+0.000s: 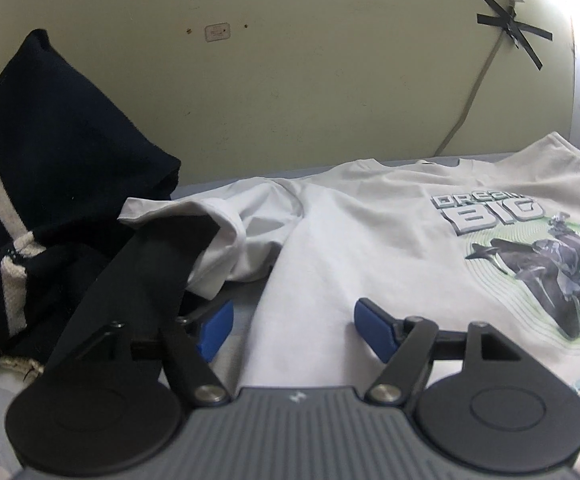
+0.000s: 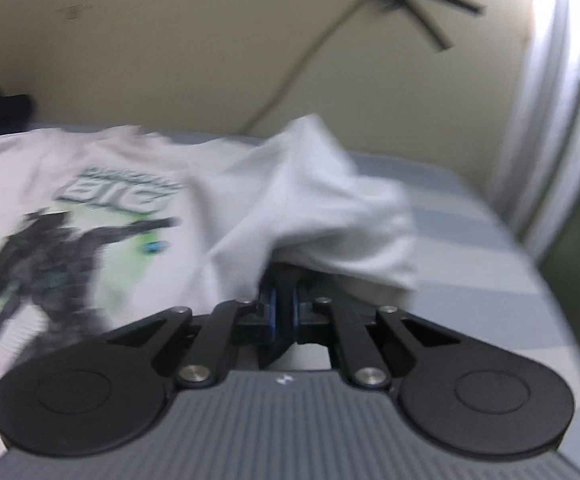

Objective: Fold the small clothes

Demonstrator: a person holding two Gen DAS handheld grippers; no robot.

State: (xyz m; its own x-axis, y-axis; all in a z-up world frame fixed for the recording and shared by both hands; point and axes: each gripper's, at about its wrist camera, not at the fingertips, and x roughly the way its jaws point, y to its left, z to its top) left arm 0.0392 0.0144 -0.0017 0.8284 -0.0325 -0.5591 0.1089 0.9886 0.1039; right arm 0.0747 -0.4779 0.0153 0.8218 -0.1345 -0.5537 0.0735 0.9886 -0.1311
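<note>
We see a white T-shirt (image 1: 369, 248) lying face up on a bed with a grey and blue striped sheet (image 2: 469, 264). The shirt has a robot picture and the words "DREAM BIG" on it. Its neck points to the far edge of the bed, by the yellow wall (image 1: 290, 80).

Our left gripper (image 1: 293, 328) has its blue fingers (image 1: 373, 334) spread wide apart. The side edge of the shirt lies between them, but they do not squeeze it.

Our right gripper (image 2: 284, 312) is pinched tight on the shirt's other side, near the sleeve. The cloth is bunched up and lifted over the fingers there. This view is blurry.

A dark blue top with white stripes (image 1: 50, 200) sits in a heap at the left side of the bed, touching the shirt's sleeve.

Black tape (image 1: 513, 32) holds a cable on the wall.
</note>
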